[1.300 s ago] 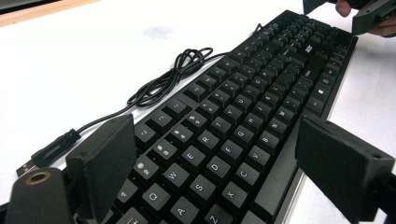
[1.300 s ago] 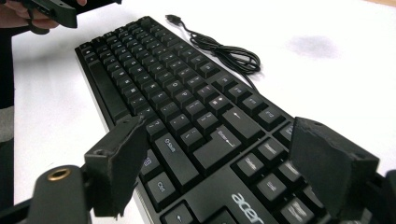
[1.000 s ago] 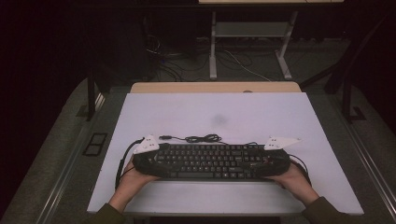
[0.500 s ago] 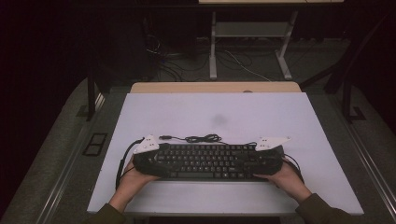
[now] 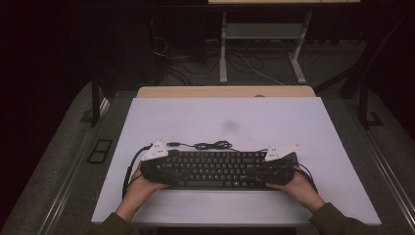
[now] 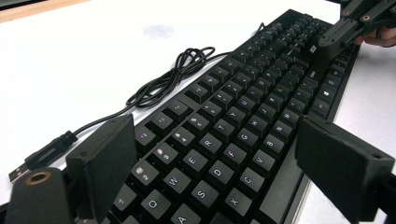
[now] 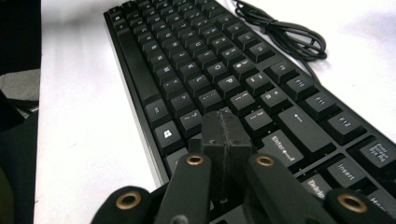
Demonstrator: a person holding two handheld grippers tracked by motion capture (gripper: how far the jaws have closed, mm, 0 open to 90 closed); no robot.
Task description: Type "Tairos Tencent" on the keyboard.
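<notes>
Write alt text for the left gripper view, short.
A black keyboard runs diagonally across a white table, with the left gripper open, one black jaw on each side of its near end. The keyboard's coiled black cable lies on the table beside it, ending in a USB plug; the right gripper sits over the far end.
</notes>
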